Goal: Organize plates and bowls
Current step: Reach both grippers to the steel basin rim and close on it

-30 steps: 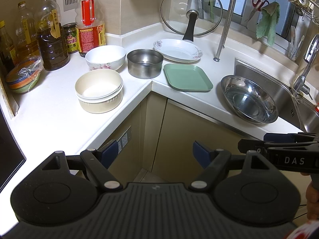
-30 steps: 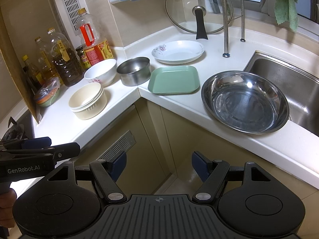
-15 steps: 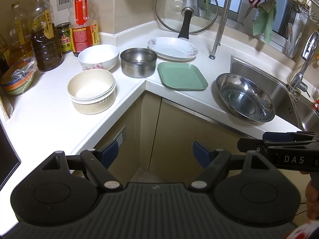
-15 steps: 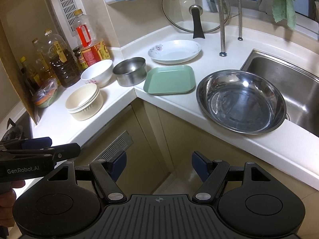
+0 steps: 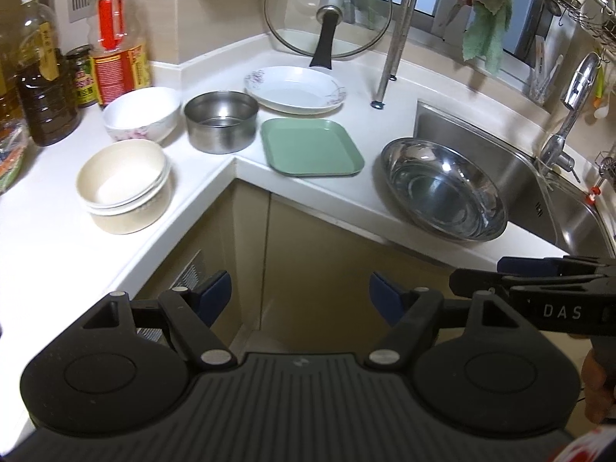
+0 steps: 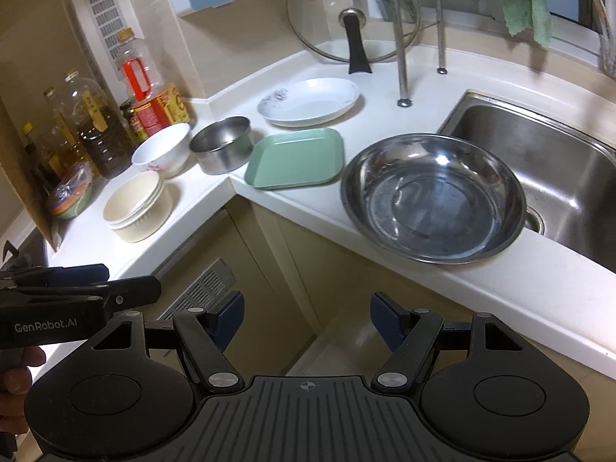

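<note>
On the white corner counter stand a cream bowl stack (image 5: 125, 186) (image 6: 136, 206), a white flowered bowl (image 5: 142, 113) (image 6: 163, 150), a small steel pot (image 5: 221, 119) (image 6: 221, 148), a white flowered plate (image 5: 294, 88) (image 6: 310, 102), a green square plate (image 5: 310, 146) (image 6: 296, 158) and a wide steel basin (image 5: 442, 188) (image 6: 433, 196). My left gripper (image 5: 300, 298) and right gripper (image 6: 307, 319) are open and empty, held in front of the cabinet, short of the counter.
Oil bottles (image 5: 115, 34) and a jar stand at the back left. A glass lid (image 5: 327, 11) leans on the back wall. A rack pole (image 5: 396, 38) stands by the sink (image 6: 539, 154). A tap (image 5: 569, 107) is at the right.
Both grippers have moved slightly to the right and nearer the counter; the dishes have shifted left in both views. Nothing was grasped.
</note>
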`<state>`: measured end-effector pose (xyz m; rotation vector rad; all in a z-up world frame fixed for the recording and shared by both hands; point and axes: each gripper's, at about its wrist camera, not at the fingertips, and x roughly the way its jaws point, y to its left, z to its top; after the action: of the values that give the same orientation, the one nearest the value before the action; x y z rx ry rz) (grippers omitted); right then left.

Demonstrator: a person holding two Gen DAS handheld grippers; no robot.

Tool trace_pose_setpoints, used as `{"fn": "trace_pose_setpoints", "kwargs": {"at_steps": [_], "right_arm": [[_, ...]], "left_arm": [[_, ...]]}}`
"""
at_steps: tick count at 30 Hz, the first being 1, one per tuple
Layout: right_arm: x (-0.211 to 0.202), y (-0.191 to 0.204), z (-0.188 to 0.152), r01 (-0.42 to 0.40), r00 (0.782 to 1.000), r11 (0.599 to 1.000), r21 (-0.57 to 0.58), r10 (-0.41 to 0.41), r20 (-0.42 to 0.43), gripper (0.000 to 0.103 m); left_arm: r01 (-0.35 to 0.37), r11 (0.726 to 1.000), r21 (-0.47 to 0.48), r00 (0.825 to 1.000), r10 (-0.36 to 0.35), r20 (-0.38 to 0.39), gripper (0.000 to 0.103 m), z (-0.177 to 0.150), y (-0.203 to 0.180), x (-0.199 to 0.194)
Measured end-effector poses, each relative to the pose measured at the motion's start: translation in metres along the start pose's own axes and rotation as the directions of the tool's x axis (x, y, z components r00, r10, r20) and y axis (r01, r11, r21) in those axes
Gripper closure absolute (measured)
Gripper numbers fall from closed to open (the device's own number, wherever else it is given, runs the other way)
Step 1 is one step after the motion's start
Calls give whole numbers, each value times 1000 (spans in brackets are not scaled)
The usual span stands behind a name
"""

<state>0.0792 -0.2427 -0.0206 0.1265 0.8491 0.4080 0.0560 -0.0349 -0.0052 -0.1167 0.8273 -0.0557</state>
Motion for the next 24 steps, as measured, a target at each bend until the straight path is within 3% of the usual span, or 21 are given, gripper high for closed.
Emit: {"fn": "trace_pose_setpoints", "kwargs": {"at_steps": [6,14,20,24], "right_arm": [[-4,-32,7,7,1000,999,50,-8,14,31],[-5,-93,19,59,995,991,118,-68,67,31],[1,-136,28,64,989,989,136,-81,124,31],[13,-156,33,53,989,989,135,-71,131,31]], "left_arm": [[-41,999,23,999,40,31,28,12,-21,18],[26,1000,15,1000,-26,-9,31,29,-45,53],[48,999,23,999,-48,5,33,40,-66,81],[46,999,23,999,-47,15,41,48,-79,100]]}}
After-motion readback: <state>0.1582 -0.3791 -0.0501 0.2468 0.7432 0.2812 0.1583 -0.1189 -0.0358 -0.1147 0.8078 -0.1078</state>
